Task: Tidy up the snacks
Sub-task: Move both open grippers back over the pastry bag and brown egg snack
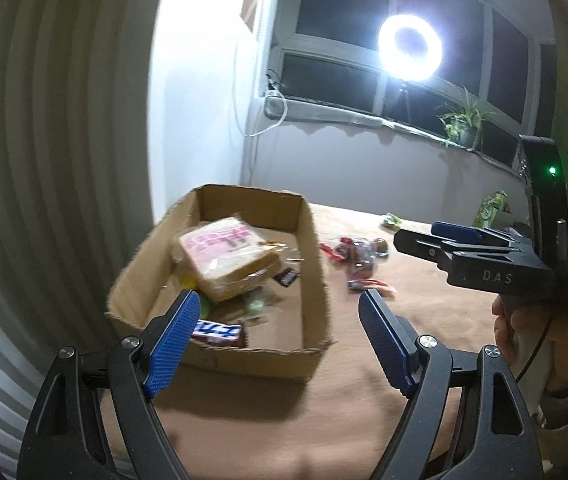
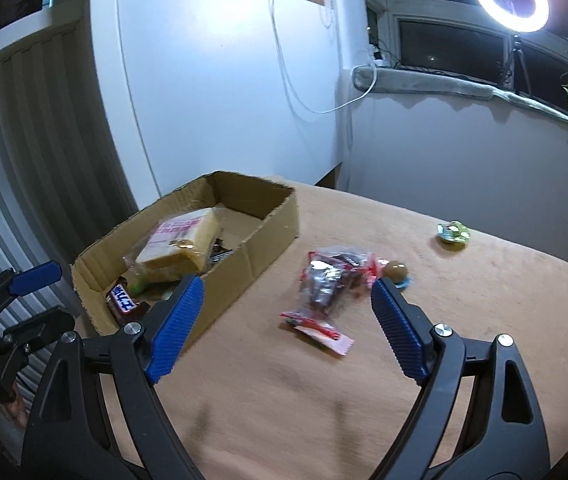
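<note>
Cardboard box (image 2: pixel 252 236) sits at centre-left of the right wrist view on the tan-covered bench (image 2: pixel 464 320), and it's filling up: a wrapped sandwich (image 2: pixel 180 248) leans across it, with a Snickers bar (image 2: pixel 124 300) at the near end. Right of the box, a cluster of red and clear candy wrappers (image 2: pixel 328 280) lies loose, a small green packet (image 2: pixel 453 232) further toward the upper right. Right tongs (image 2: pixel 286 330) are spread wide with nothing between the blue pads. Left tongs (image 1: pixel 278 344) are likewise spread and empty, framing the box's near corner in the left wrist view.
</note>
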Demonstrator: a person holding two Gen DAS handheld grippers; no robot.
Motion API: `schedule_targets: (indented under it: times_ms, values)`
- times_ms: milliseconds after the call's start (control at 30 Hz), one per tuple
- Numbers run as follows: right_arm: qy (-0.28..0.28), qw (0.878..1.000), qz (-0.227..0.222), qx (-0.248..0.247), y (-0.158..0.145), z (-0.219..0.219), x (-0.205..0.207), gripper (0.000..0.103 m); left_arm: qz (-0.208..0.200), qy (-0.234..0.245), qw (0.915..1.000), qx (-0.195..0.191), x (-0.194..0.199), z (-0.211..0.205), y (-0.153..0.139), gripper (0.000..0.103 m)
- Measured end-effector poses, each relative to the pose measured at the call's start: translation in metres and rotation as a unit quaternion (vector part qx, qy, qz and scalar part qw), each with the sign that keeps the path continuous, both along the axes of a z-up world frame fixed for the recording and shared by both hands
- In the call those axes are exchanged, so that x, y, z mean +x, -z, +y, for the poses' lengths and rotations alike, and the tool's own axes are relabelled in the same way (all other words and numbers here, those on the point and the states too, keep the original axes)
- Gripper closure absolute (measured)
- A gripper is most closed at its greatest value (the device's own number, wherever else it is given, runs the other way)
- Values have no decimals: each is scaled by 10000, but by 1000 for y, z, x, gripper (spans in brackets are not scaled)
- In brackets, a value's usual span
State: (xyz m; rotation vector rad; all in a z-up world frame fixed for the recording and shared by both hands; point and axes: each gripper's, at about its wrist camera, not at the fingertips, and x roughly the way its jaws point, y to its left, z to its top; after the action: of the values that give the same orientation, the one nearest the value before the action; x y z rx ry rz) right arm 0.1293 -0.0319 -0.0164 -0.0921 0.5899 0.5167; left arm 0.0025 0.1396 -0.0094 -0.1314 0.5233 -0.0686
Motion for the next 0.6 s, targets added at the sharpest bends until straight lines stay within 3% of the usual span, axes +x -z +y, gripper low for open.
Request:
schedule_targets:
  times_ms: [600]
  values:
    - [447,9987,205,164,13,-60,18,8,255,938,9951,-168,29,-82,7,21]
